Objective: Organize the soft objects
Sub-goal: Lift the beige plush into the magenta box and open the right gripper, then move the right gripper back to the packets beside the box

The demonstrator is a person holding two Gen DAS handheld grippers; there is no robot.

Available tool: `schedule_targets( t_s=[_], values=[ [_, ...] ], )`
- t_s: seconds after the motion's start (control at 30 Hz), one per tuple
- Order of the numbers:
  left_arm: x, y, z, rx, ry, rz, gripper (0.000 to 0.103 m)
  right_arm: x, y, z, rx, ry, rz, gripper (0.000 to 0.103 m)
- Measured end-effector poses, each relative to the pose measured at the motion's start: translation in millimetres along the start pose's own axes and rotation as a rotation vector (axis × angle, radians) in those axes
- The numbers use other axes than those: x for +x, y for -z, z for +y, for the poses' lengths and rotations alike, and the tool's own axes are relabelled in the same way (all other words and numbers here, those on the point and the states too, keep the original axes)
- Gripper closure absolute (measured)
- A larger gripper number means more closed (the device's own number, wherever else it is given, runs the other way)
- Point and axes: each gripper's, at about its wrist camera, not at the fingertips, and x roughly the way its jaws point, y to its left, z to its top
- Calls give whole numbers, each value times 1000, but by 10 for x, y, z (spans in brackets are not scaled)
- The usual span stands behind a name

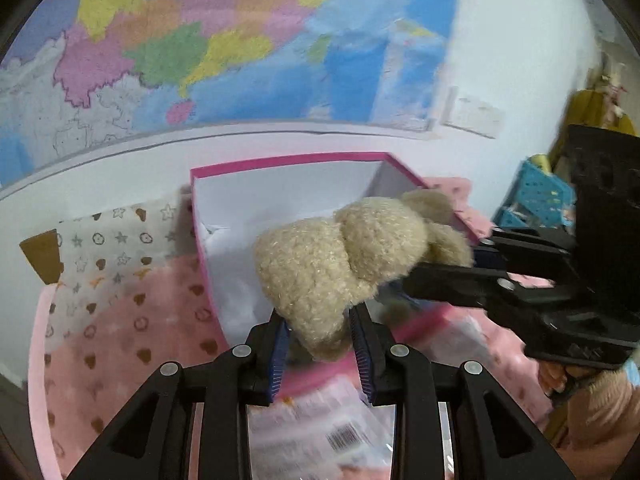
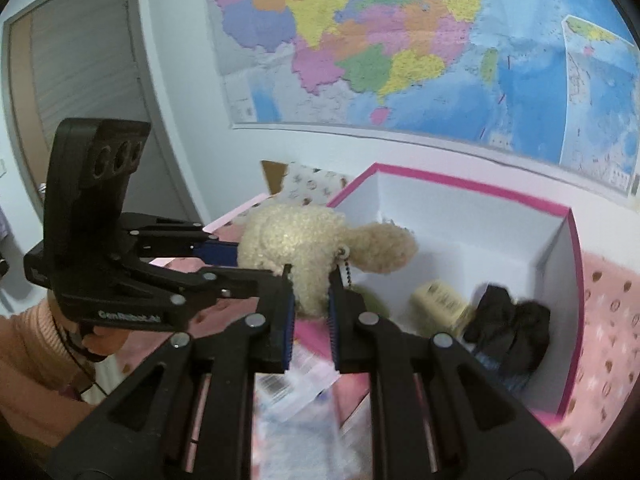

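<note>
A fluffy beige plush toy (image 1: pixel 340 256) (image 2: pixel 300 240) hangs in the air over the near edge of a pink-rimmed white box (image 1: pixel 280 160) (image 2: pixel 440 184). My left gripper (image 1: pixel 320 320) is shut on its lower end. My right gripper (image 2: pixel 312 292) is shut on another part of it, beside a small ball chain (image 2: pixel 344 268). Each gripper shows in the other's view, the right gripper (image 1: pixel 404 280) coming in from the right and the left gripper (image 2: pixel 244 256) from the left. In the box lie a black soft item (image 2: pixel 512 328) and a pale yellow one (image 2: pixel 440 300).
The box sits on a pink blanket with hearts and stars (image 1: pixel 120 340) (image 2: pixel 608 320). A clear packet with a barcode (image 1: pixel 340 432) (image 2: pixel 288 384) lies under the grippers. A wall map (image 2: pixel 400 40) hangs behind. A blue basket (image 1: pixel 536 196) stands at the right, and a door (image 2: pixel 80 80) at the left.
</note>
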Motion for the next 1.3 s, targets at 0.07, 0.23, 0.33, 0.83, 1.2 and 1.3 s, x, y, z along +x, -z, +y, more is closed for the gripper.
schedule_targets(
  t_s=[0.07,0.23,0.33,0.83,1.2,1.3],
  values=[
    [163,-106,76,1,-26,15,74,151,-90,-137,13,12,16,87],
    [537,-245,253,-33,-95,73,73,571,-216,-467,53,63,101,83],
    [633,-255,293,-43,-128,81,69,794,-207,-628,95,97,173,74],
    [31,7,124,-47,-26,-74,54,43,95,-517,167,-10,39,54],
    [-297,600,-117,-33,61,-86,50,-483,836,-249,205,-46,57,46],
    [-271,780,-115,-62,90,-52,50,-488,1106,-287,272,-37,92,46]
  ],
)
